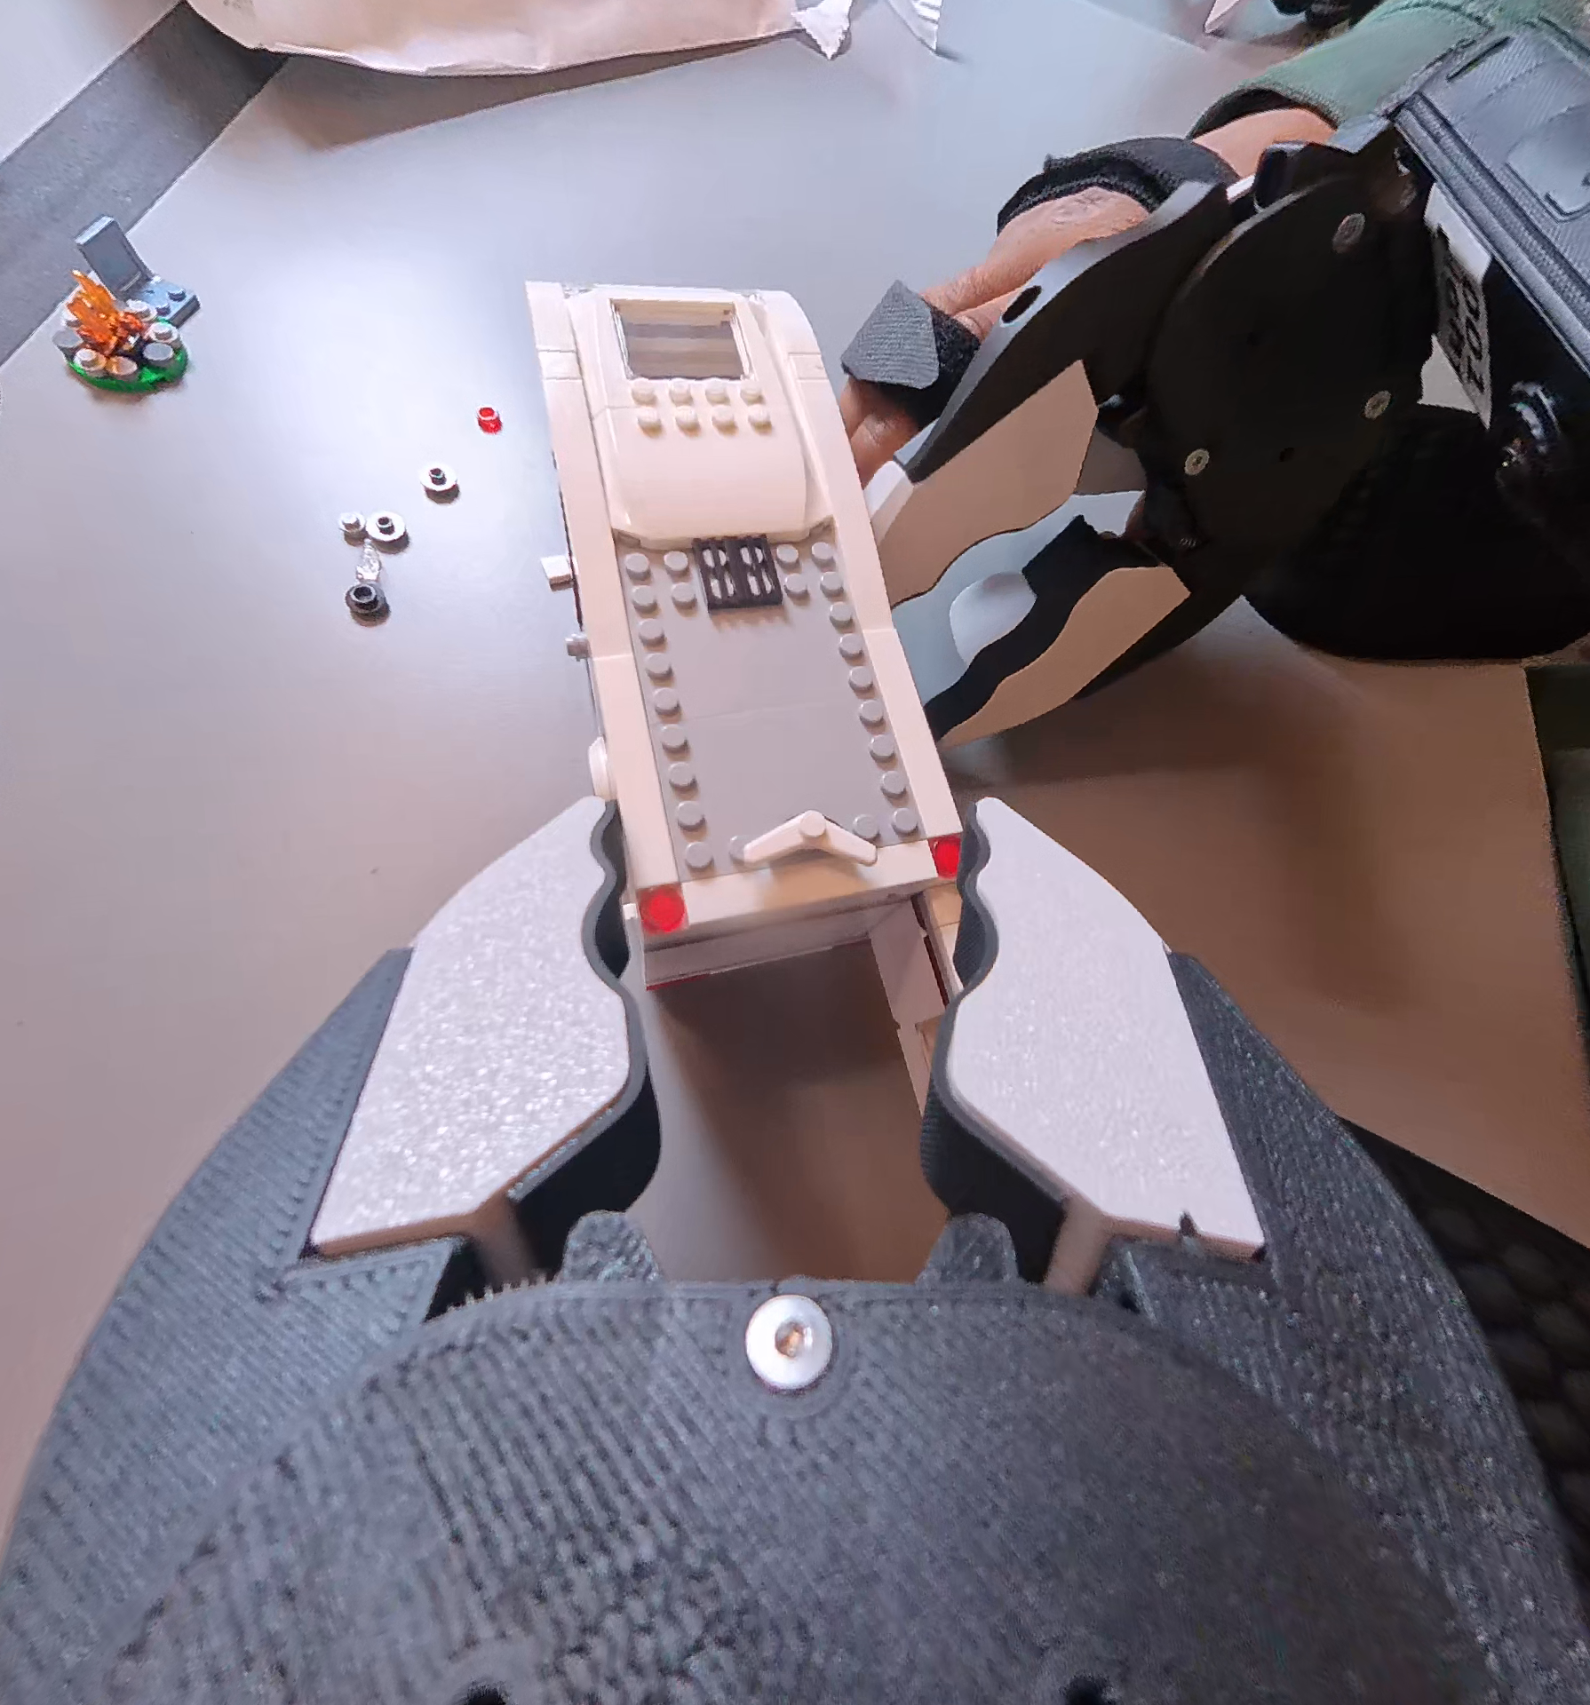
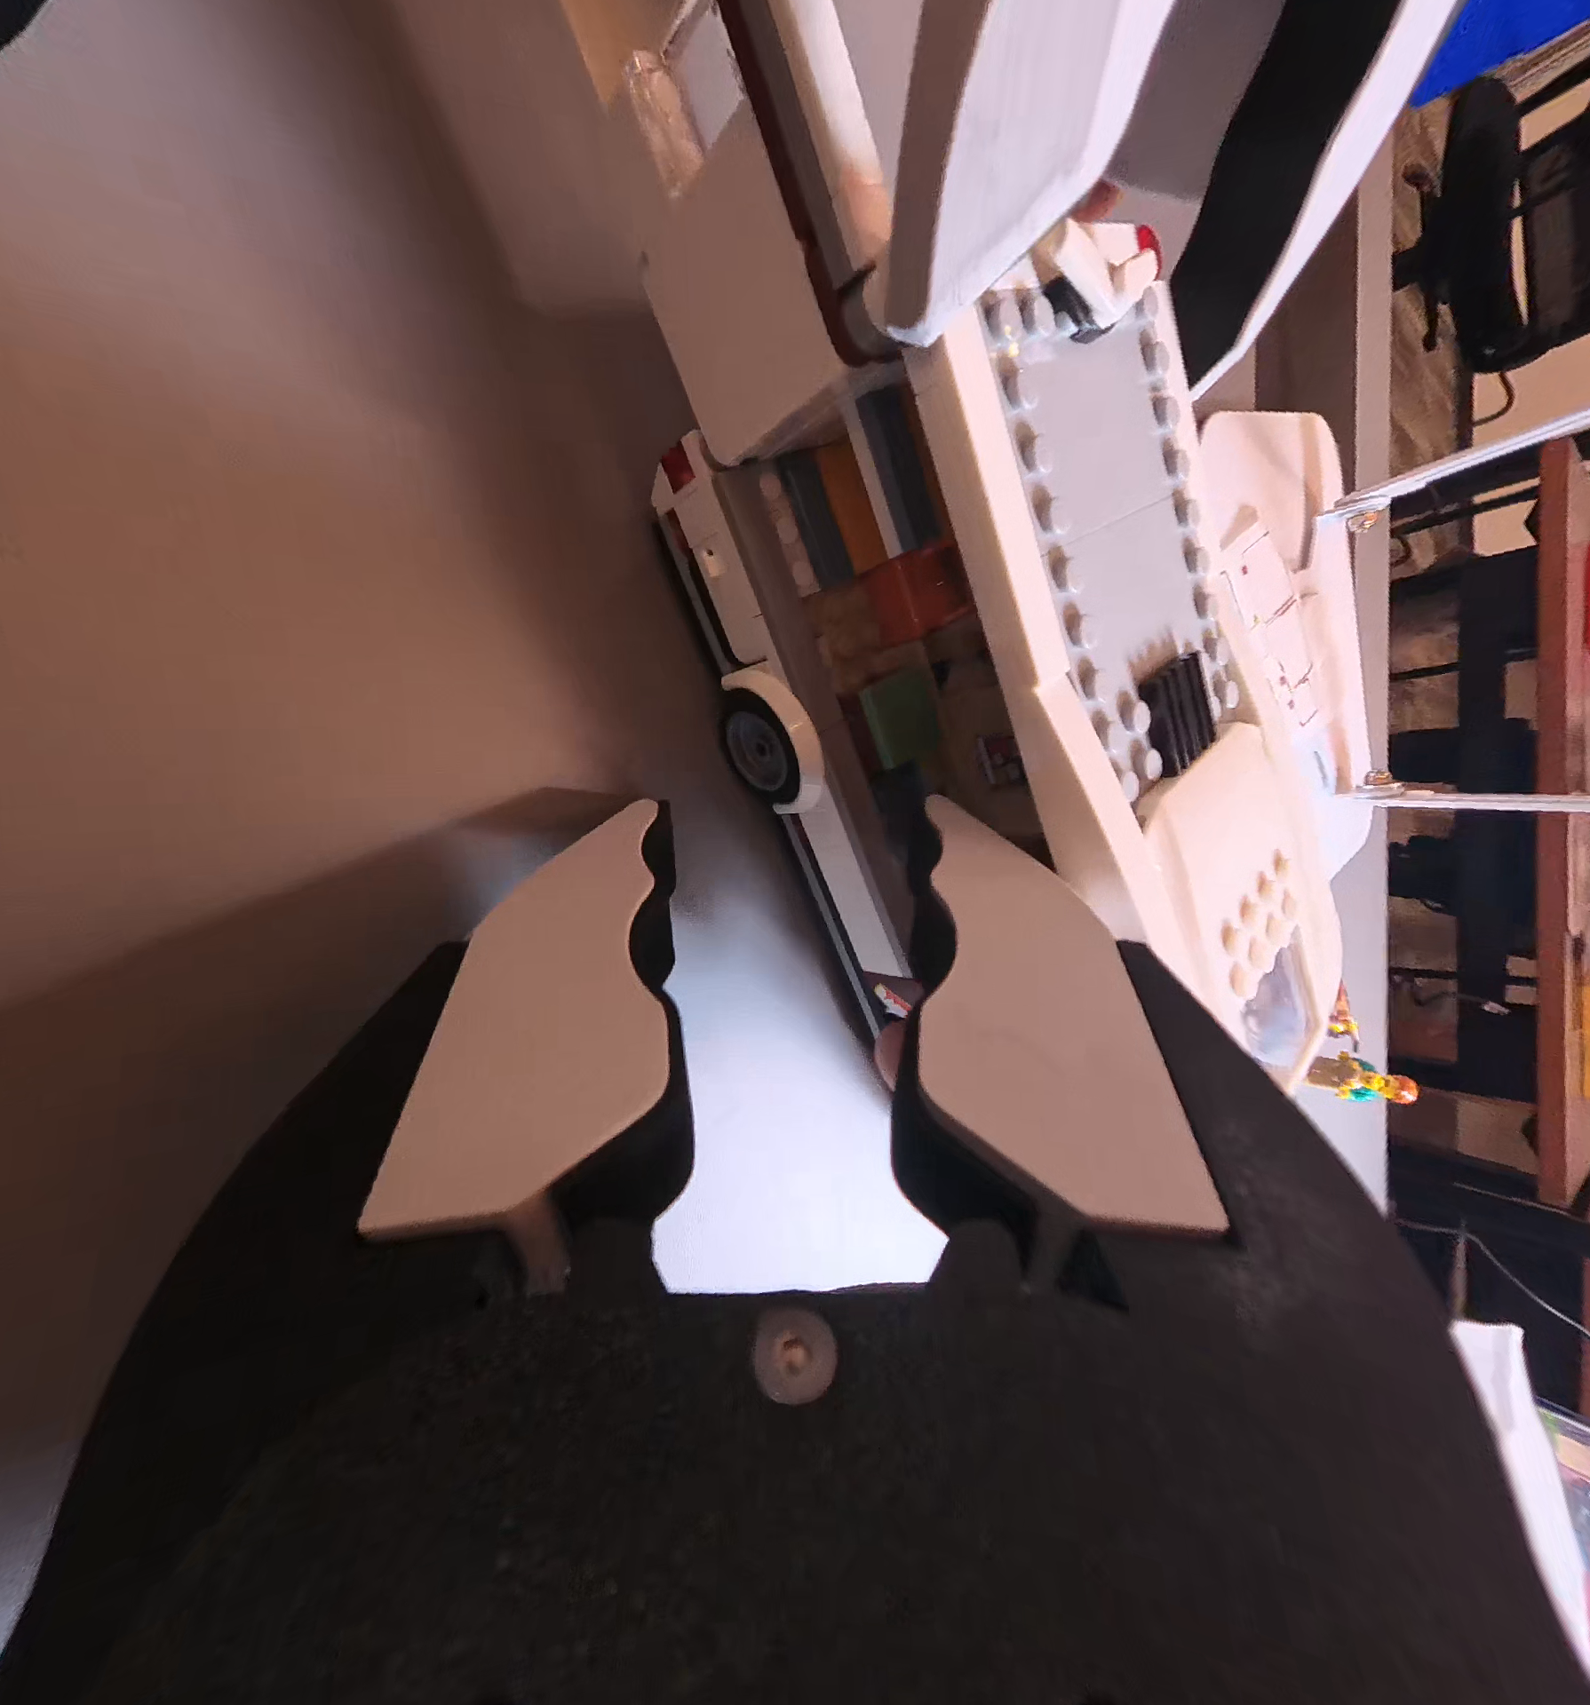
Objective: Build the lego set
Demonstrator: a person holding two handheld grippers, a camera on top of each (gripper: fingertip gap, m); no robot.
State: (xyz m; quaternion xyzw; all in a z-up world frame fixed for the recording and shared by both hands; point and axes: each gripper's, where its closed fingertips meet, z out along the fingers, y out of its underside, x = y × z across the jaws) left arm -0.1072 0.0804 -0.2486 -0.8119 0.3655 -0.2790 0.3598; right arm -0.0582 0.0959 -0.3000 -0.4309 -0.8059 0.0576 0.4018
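A white brick-built van (image 1: 736,590) with a grey studded roof stands on the brown table (image 1: 219,830). In the left wrist view my left gripper (image 1: 791,821) is shut on the van's rear end, one pad on each side by the red tail lights. My right gripper (image 1: 920,609) is open at the van's right side. In the right wrist view the right gripper (image 2: 791,812) straddles the van's lower side strip (image 2: 828,923) near a wheel (image 2: 764,738), with gaps to both pads. Coloured bricks (image 2: 902,590) show inside, under the roof (image 2: 1096,517).
A small campfire build (image 1: 122,332), a red stud (image 1: 489,418) and several small round pieces (image 1: 376,535) lie left of the van. Crumpled paper (image 1: 496,28) lies at the far edge. A gloved hand (image 1: 957,304) holds the right gripper. A small figure (image 2: 1363,1084) stands beyond the van. Left tips to right tips: about 8 cm.
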